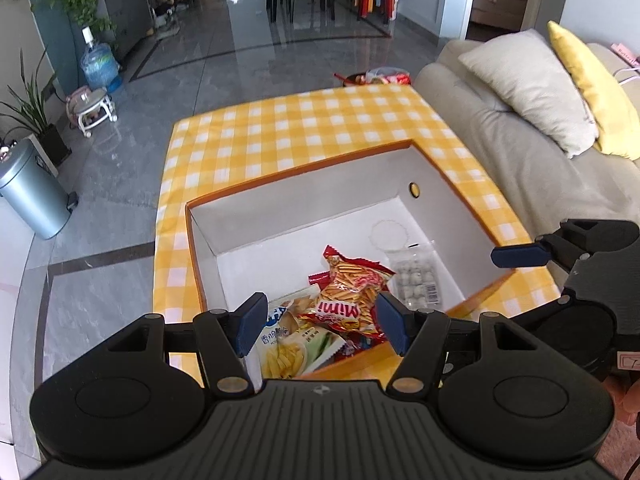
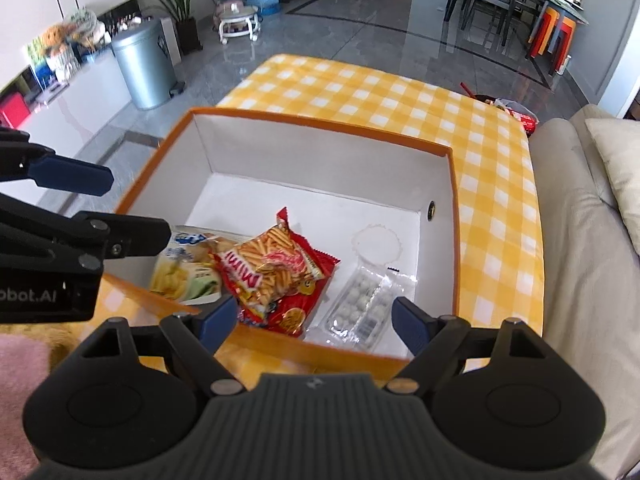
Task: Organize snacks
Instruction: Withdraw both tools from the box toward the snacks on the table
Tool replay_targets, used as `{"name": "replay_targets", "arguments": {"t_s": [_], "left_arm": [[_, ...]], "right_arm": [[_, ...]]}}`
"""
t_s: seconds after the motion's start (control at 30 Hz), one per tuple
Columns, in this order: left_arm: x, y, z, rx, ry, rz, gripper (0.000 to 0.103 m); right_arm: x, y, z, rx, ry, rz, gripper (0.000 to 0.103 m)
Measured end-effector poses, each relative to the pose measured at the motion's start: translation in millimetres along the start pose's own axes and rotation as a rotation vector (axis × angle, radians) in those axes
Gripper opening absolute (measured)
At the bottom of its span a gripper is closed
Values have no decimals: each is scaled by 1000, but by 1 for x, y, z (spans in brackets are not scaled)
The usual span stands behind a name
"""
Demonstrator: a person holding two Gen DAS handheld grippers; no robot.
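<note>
An orange box with a white inside (image 1: 304, 208) (image 2: 328, 160) stands on the yellow checked table (image 1: 304, 120) (image 2: 496, 168). In it lie a red Mimi snack bag (image 1: 352, 292) (image 2: 276, 268), a white-blue chip bag (image 1: 292, 340) (image 2: 184, 272) and a clear tray of white balls (image 1: 416, 282) (image 2: 360, 304). My left gripper (image 1: 322, 322) is open and empty above the box's near edge. My right gripper (image 2: 316, 320) is open and empty above the near edge too. Each gripper shows in the other's view: right (image 1: 560, 252), left (image 2: 80, 200).
A beige sofa with cushions (image 1: 532, 92) (image 2: 592, 240) stands to the right of the table. A metal bin (image 1: 32, 192) (image 2: 144, 68), a water jug (image 1: 98, 64) and a small stool (image 2: 240, 24) stand on the grey floor. A bowl with wrappers (image 1: 380, 78) lies beyond the table's far edge.
</note>
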State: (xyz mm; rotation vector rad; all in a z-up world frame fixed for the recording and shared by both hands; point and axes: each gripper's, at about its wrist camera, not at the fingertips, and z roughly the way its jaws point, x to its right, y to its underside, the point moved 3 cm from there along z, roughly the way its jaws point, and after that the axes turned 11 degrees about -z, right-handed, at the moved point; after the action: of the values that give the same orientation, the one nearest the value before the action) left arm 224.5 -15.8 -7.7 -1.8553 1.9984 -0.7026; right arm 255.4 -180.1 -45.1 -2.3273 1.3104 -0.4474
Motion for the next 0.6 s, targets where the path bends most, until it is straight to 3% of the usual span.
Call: {"name": "replay_targets", "arguments": {"t_s": [0.3,0.6], "left_arm": [[3,33,-34,80,28,1,73],[6,77,-46,84,57,-2,73]], "right_arm": [[-9,42,-48,98,7,99,85],[-19,96,-80,150,39,187,86]]}}
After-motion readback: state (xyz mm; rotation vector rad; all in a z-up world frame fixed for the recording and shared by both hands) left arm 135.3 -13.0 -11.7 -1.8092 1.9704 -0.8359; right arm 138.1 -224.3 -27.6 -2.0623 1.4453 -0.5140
